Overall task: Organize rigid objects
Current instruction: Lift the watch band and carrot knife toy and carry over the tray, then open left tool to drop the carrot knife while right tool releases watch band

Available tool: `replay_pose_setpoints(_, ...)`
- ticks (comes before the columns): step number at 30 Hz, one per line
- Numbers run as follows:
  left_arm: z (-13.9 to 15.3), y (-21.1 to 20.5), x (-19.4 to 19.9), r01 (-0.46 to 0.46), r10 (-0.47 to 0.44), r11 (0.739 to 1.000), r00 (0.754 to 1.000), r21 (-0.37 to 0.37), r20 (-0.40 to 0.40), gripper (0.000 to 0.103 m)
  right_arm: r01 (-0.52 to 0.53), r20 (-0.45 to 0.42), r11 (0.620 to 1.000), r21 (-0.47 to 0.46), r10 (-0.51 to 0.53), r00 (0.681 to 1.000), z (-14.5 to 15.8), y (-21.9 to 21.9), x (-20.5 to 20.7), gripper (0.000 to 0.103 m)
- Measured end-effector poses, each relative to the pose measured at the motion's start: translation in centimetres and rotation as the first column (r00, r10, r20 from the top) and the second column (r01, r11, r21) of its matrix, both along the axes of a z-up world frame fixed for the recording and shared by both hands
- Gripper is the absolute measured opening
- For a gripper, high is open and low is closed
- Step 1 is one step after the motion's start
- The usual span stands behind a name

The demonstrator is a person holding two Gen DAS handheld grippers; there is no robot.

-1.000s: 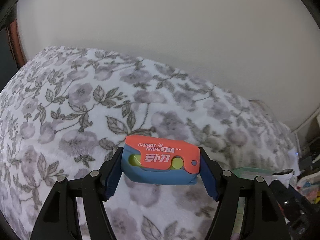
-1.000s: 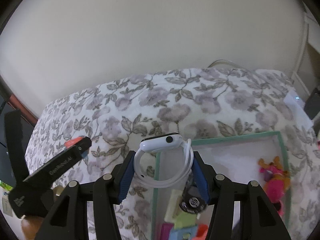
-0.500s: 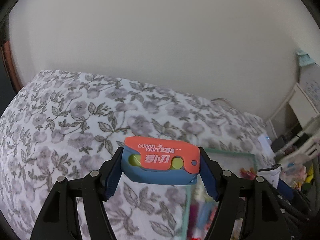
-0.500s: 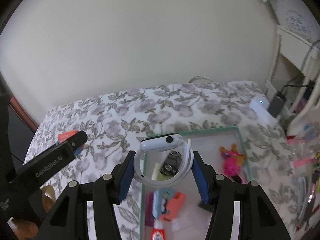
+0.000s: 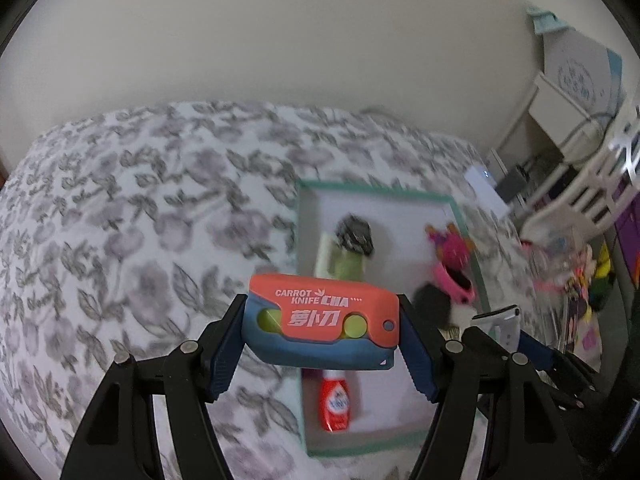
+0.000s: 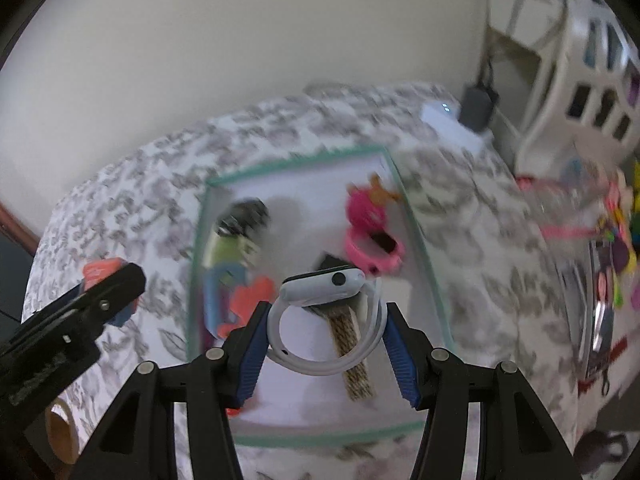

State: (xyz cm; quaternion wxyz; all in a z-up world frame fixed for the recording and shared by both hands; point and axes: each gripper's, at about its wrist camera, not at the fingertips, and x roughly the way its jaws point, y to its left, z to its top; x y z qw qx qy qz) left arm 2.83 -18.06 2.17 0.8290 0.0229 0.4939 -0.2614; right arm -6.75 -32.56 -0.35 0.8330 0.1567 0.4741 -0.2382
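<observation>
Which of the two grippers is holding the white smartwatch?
The right gripper: the white smartwatch sits between its blue pads. The left gripper grips the orange-and-blue carrot knife toy instead.

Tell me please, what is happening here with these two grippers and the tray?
A person is tidying small objects into a green-rimmed tray on a flowered blanket. The left gripper grips a toy carrot knife; the right gripper grips a white smartwatch. Both are held above the tray, which already contains several toys.
</observation>
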Motion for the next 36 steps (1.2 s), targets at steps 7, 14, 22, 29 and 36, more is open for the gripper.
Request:
replay_pose_setpoints(7,-2.5,-2.5,-2.3,0.088,-0.085,0.993,0.995,0.079,-0.044,0.072,0.036,-0.063,0.997,0.065,-0.032,0.997,-2.9,-1.4,-1.0,0.058)
replay_pose_setpoints(14,-4.6,-3.0,-2.6,0.120,-0.109,0.989,0.987,0.090,-0.119,0.072,0.061,-0.102,0.995,0.083,-0.053,0.993,-4.2,-2.2,-1.4,0.058)
replay_pose_setpoints(22,-6.8,-2.8,-2.5,0.120,-0.099,0.989,0.971,0.084,-0.216,0.072,0.061,-0.141,0.994,0.092,-0.048,0.989,-5.4,-2.2,-1.5,0.058)
replay_pose_setpoints(29,-7.1,-2.4,-2.4,0.106,-0.085,0.992,0.968,0.075,-0.237,0.072,0.047,-0.146,0.995,0.085,-0.034,0.989,-5.5,-1.9,-1.5,0.059)
replay_pose_setpoints(36,-5.9,-1.3,-2.6,0.085,-0.065,0.992,0.976,0.092,-0.206,0.074,0.021,-0.131,0.997,0.069,-0.011,0.991,-4.9,-1.1,-1.2,0.059)
